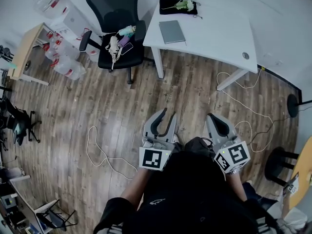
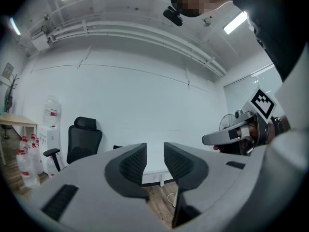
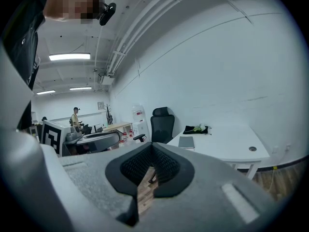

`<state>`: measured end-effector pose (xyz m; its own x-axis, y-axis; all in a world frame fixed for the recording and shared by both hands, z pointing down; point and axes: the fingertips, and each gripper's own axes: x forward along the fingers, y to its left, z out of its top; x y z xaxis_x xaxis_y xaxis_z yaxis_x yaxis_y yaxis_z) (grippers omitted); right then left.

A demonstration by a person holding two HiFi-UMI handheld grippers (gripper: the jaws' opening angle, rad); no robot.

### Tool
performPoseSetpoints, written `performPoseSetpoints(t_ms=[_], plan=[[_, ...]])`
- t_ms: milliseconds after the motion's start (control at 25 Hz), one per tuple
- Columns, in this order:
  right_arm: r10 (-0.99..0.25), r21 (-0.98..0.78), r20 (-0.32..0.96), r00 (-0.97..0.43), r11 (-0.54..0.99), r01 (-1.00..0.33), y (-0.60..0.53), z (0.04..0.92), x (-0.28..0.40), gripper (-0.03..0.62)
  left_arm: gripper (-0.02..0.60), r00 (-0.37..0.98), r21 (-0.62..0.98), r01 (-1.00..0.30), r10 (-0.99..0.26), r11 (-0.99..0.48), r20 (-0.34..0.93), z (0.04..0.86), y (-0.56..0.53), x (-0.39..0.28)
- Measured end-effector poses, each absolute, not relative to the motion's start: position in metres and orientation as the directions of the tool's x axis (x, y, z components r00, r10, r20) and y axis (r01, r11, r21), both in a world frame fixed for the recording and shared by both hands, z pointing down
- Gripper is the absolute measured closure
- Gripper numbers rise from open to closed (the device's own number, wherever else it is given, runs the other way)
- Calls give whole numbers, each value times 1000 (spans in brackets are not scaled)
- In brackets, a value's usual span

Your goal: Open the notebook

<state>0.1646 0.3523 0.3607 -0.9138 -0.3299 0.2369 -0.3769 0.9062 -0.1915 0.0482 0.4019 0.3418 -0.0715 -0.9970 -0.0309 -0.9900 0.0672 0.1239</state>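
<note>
Empty left gripper (image 2: 155, 159) fingers stand apart, right gripper (image 3: 152, 153) fingers seemingly meet; notebook (image 1: 171, 31) lies distant, closed.

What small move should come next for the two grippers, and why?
Probably step forward and carry both toward the white table. The grey notebook lies closed on it, far ahead across the wooden floor, seemingly beyond reach from here. The left gripper is open and empty; the right gripper is shut on nothing.

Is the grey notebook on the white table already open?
No, the notebook lies closed and flat on the white table, near a black cloth.
</note>
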Motion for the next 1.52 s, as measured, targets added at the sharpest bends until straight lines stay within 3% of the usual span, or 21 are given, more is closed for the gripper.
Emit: performPoseSetpoints(t_ms=[720,1520], plan=[[-300,-193,234,-925,918,-347,307,370,124,589,471,-135,114,-985,-991,132,-23,351,373,8],[-207,-217,222,-953,942,-255,138,369,88,589,471,-237,99,-967,-971,237,6,344,220,-19]])
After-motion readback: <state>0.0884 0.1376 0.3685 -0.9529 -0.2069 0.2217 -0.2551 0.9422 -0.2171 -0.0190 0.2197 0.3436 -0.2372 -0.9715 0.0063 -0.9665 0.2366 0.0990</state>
